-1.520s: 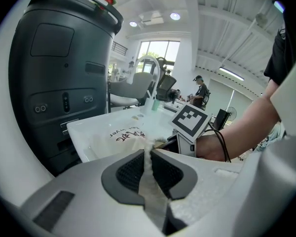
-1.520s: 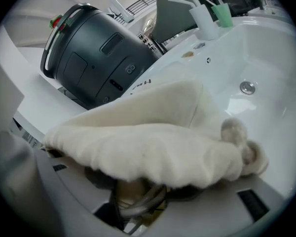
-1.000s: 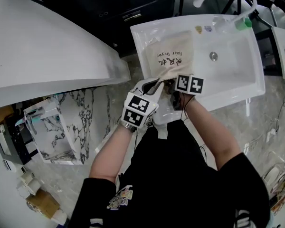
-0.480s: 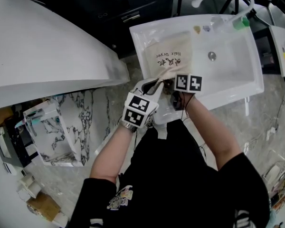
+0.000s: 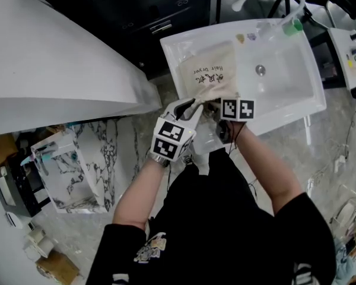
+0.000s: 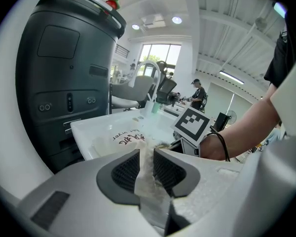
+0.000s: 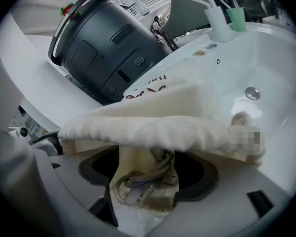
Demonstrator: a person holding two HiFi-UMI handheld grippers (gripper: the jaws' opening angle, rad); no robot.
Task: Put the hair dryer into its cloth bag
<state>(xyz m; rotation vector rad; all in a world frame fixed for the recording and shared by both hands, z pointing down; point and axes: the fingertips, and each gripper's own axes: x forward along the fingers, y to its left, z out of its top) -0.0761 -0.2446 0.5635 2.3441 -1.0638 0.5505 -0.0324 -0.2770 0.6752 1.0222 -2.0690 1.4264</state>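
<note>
Finishing | dryer seems inside bag (image 5: 210, 70) | cord (image 7: 143, 179) at mouth not tucked | left claw (image 6: 147, 157) opening, bag between | right claw (image 7: 148, 167) opening wide, around cord

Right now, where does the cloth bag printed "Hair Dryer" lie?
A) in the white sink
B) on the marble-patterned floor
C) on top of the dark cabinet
A: in the head view the cloth bag lies in the left part of the white sink, left of the drain.

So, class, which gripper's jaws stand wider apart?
The right gripper: its opening jaws straddle a grey cord, while the left gripper's opening jaws stand narrowly around a strip of the cloth bag.
</note>
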